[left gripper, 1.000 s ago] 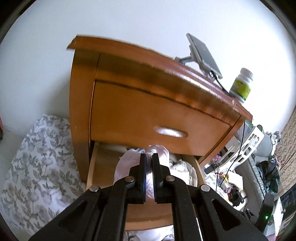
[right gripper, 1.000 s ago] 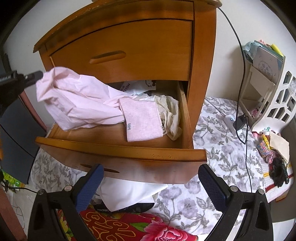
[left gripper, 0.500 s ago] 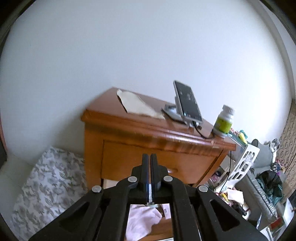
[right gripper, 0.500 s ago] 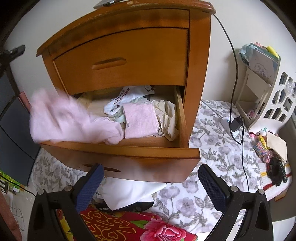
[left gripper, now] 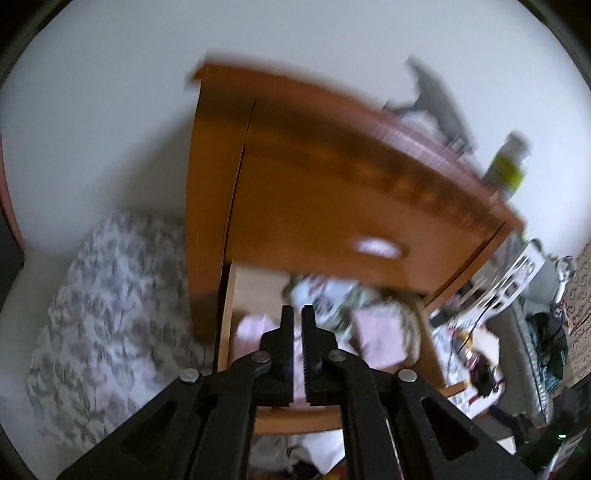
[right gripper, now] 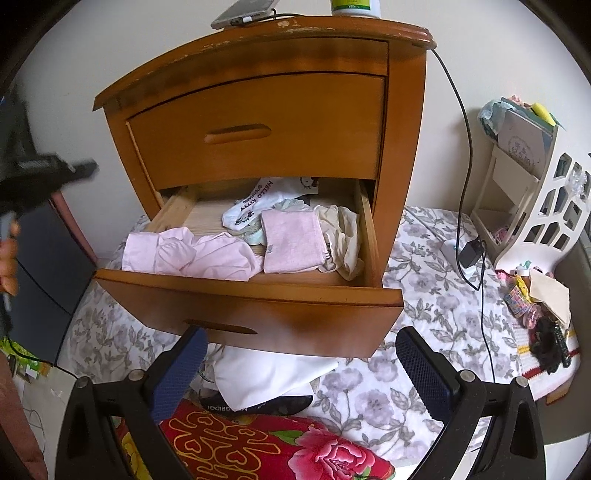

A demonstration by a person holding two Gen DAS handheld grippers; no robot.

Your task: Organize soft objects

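Note:
The lower drawer (right gripper: 251,306) of the wooden nightstand stands pulled out. A crumpled pink garment (right gripper: 192,254) lies loose at its front left, beside a folded pink cloth (right gripper: 291,240), a white printed garment (right gripper: 266,203) and a cream one (right gripper: 343,236). My left gripper (left gripper: 297,310) hovers above the pink garment (left gripper: 251,328); its jaws are opening, a narrow gap with nothing between them. The right wrist view shows it blurred at the far left (right gripper: 55,170). My right gripper (right gripper: 301,332) hangs wide open in front of the drawer, holding nothing.
A phone on a stand (right gripper: 243,11) and a bottle (left gripper: 508,166) sit on the nightstand top, with a black cable (right gripper: 465,140) down its right side. A white cloth (right gripper: 273,376) lies under the drawer, a red floral blanket (right gripper: 258,446) in front, a white shelf (right gripper: 532,192) to the right.
The pink garment left my left gripper and dropped into the drawer's front left. The left gripper swung up, then came back down over the drawer. The right gripper rose a little.

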